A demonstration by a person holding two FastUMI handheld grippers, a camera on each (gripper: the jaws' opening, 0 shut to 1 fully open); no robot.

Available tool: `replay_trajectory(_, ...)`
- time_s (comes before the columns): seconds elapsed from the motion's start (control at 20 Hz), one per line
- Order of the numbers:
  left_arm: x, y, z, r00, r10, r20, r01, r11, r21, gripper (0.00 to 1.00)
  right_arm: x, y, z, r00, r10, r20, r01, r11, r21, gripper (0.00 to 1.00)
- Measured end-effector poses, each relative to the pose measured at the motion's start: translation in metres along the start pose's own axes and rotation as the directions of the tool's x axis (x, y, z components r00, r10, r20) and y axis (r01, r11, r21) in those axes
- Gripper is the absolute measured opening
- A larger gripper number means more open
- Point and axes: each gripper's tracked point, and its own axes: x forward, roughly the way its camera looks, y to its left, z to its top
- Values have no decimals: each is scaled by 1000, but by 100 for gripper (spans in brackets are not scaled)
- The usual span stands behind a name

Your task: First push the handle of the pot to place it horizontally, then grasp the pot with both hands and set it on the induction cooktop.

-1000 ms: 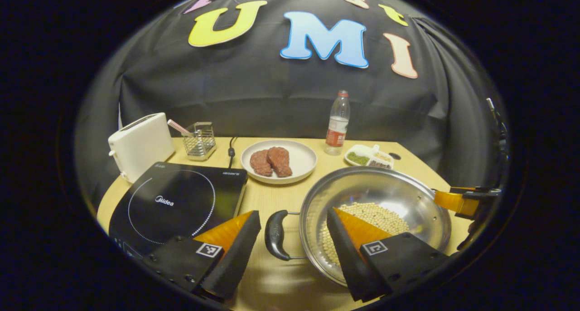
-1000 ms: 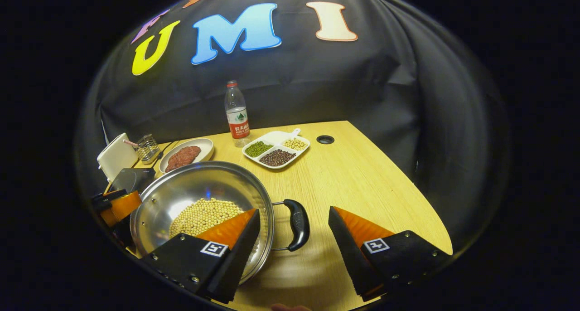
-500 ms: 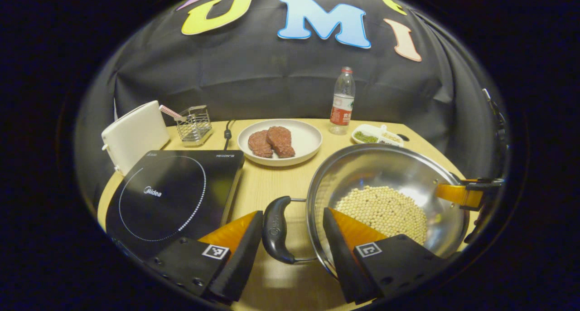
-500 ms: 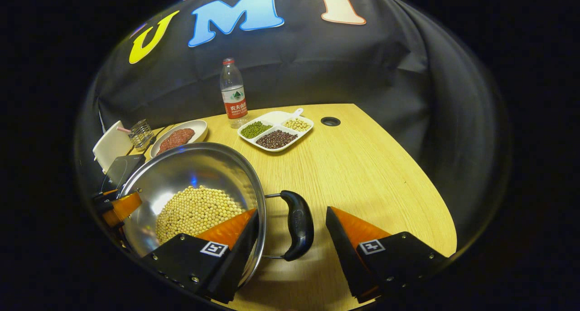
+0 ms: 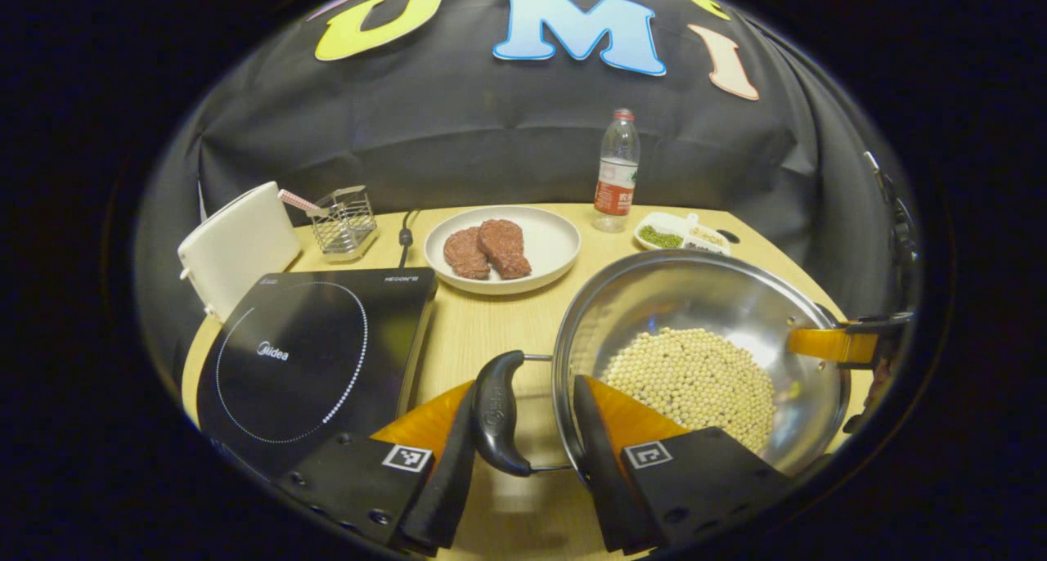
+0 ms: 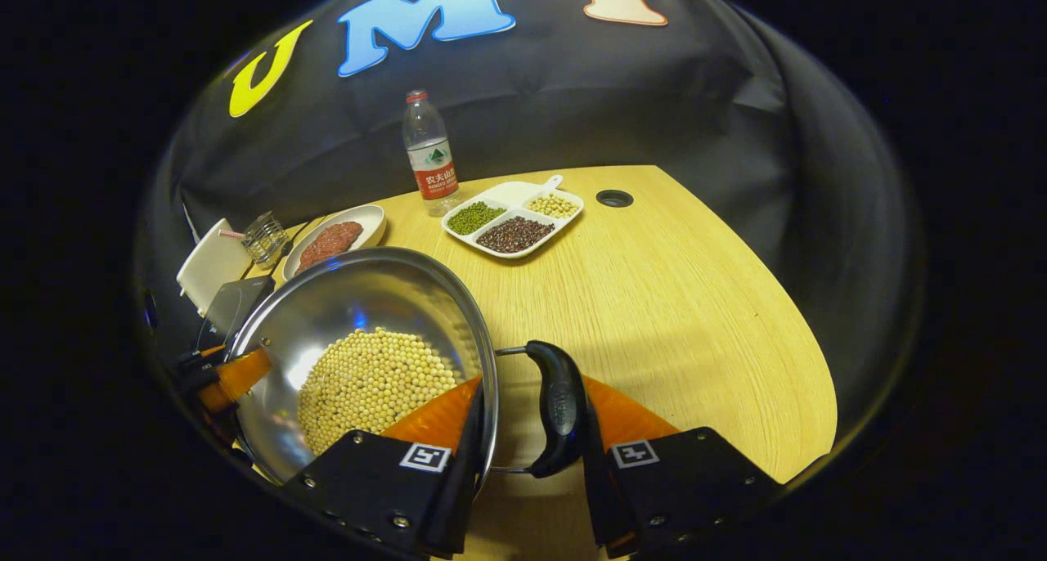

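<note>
Steel pot (image 5: 695,316) of round pale beans (image 5: 695,377) sits on the wood table (image 6: 671,299), right of the glossy black induction cooktop (image 5: 311,356). Left gripper (image 5: 523,455) narrowed around one black loop handle (image 5: 495,414); right gripper (image 6: 527,455) narrowed around the other handle (image 6: 560,406). Full press: cannot tell. Right gripper view adds three-part bean tray (image 6: 514,222).

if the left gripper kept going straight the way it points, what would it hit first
Between the left gripper's fingers sits the black curved handle of the steel pot of pale beans, so it would likely meet that handle and its wire bracket first. Beyond lies bare wooden table, then the white plate of meat.
</note>
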Motion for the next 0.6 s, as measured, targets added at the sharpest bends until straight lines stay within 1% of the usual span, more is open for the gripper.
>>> replay_trajectory(0.05,0,1,1,1000,0,-1,0,1000,7,67,0,0,1,1000,-5,1,5,1000,0,57)
replay_trajectory(0.15,1,1,2,1000,-8,-2,8,1000,5,65,-1,1,0,1000,-16,-9,16,1000,9,57)
replay_trajectory(0.3,-4,4,8,1000,-28,-3,28,1000,-1,66,-10,5,1,1000,-31,-7,31,999,15,57)
replay_trajectory(0.35,-8,6,11,1000,-31,-2,31,1000,0,63,-16,8,3,999,-36,-2,36,999,14,57)
replay_trajectory(0.4,-13,9,14,999,-34,0,34,999,1,65,-23,10,5,999,-40,3,40,999,14,57)
replay_trajectory(0.55,-31,17,29,999,-44,14,44,999,0,66,-45,20,13,999,-46,19,46,999,22,57)
replay_trajectory(0.6,-38,20,33,999,-47,20,47,999,3,62,-53,24,16,999,-48,20,48,999,26,57)
